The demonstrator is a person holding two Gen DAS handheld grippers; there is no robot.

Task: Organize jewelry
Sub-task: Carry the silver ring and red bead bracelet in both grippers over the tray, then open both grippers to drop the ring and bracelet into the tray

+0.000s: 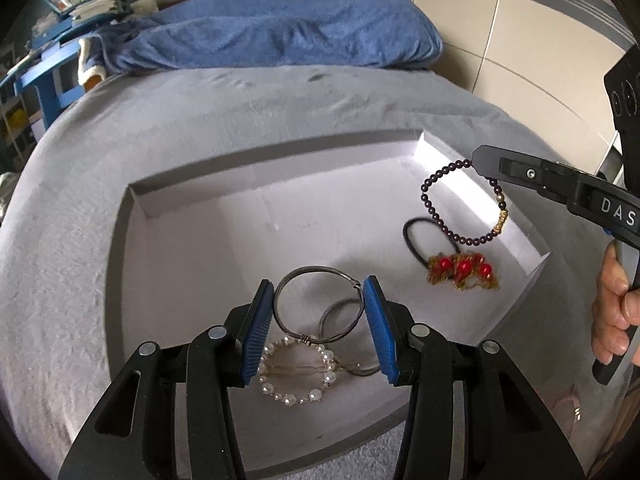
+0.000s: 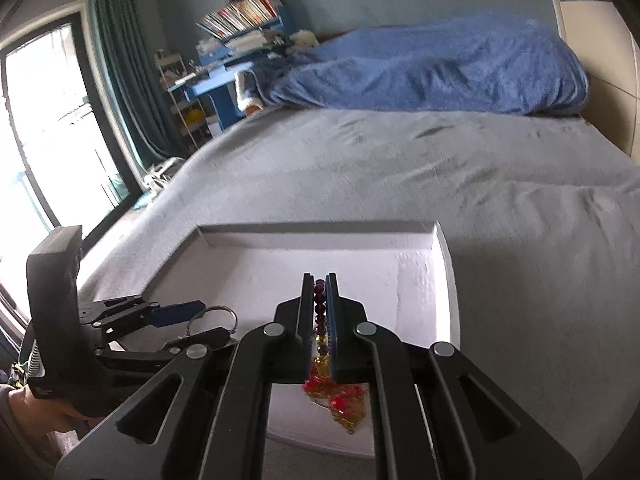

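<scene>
A white tray (image 1: 192, 236) lies on the grey bed. My left gripper (image 1: 319, 292) is shut on a grey metal bangle (image 1: 316, 304), holding it above the tray floor. Below it lie a pearl bracelet (image 1: 297, 372) and a second grey ring (image 1: 344, 320). My right gripper (image 2: 319, 280) is shut on a dark bead bracelet (image 1: 464, 204), which hangs over the tray's right side; the beads show between its pads (image 2: 320, 312). A black hair tie with red and gold flowers (image 1: 460, 270) lies under it, also seen in the right wrist view (image 2: 340, 404).
A grey bed cover (image 1: 240, 112) surrounds the tray. A blue blanket (image 1: 288, 36) lies at the far end. A blue shelf with books (image 2: 240, 28) stands beyond the bed. A window with curtain (image 2: 52, 120) is at the left.
</scene>
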